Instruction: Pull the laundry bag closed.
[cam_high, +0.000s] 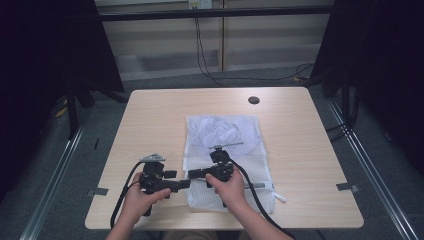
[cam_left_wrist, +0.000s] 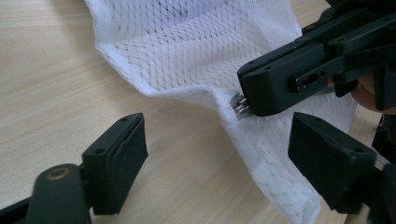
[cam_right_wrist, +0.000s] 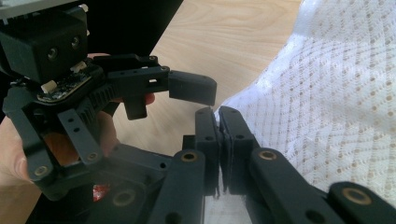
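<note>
Mesh laundry bag (cam_high: 227, 150), white, lies flat at the centre of the pale wooden table (cam_high: 150, 130), its zipper edge toward the bottom of the high view. My right tongs (cam_high: 194, 174) are pressed together on the small metal zipper pull (cam_left_wrist: 240, 107) at the bag's lower-left corner, lifting the fabric there into a ridge. My left tongs (cam_high: 186, 184) sit just beside them, lower left of the bag; their jaws are spread on either side of the corner, not touching it. A dark round cap (cam_high: 254, 99) sits near the table's far edge.
</note>
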